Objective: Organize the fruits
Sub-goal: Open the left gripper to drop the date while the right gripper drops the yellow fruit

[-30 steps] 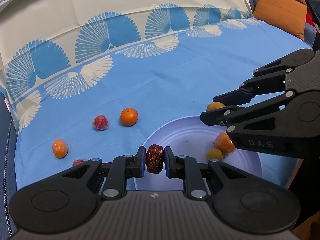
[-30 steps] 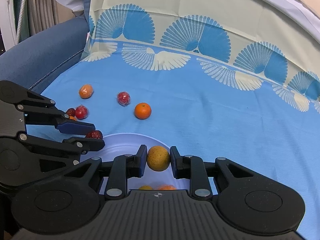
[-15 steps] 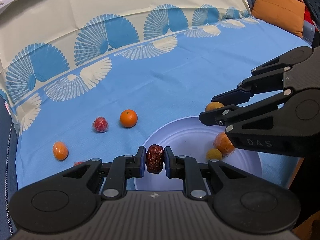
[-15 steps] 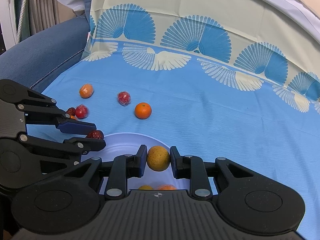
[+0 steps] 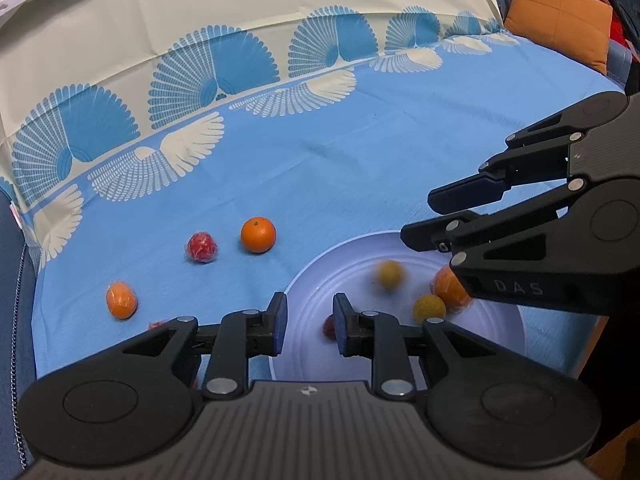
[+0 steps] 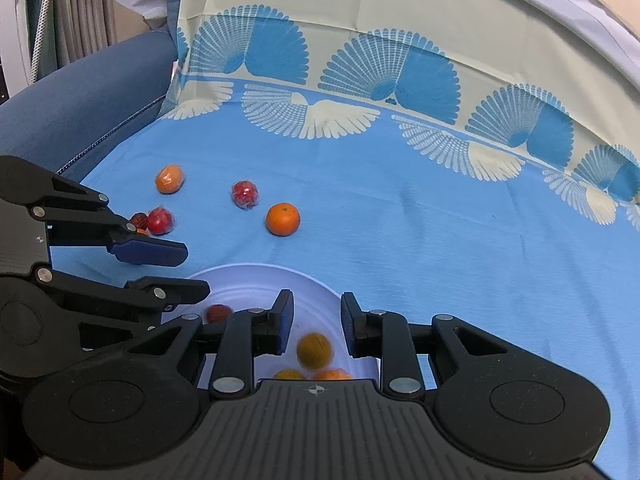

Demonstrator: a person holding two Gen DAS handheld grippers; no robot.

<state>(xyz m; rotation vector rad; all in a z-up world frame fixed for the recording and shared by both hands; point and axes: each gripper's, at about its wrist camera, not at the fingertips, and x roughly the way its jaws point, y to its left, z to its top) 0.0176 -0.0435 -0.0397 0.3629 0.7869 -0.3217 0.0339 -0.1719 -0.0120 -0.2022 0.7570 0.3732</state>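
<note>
Both claws have just sprung apart: the left claw point(image 5: 307, 316) has let its dark red date point(image 6: 218, 313) fall, the right claw point(image 6: 316, 322) its blurred yellow-orange fruit point(image 6: 314, 350), both landing on the white round plate point(image 5: 500, 332); five fruits are waiting on the blue patterned cloth point(image 5: 360, 176).

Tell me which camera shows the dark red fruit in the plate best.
The right wrist view: the dark red fruit lies mostly exposed on the plate. In the left wrist view, only its edge peeks from behind a finger.

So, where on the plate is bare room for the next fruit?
The plate's far-left part, toward the orange, is bare. Its right side is crowded: yellow fruit, wrapped orange, and a blurred one.
</note>
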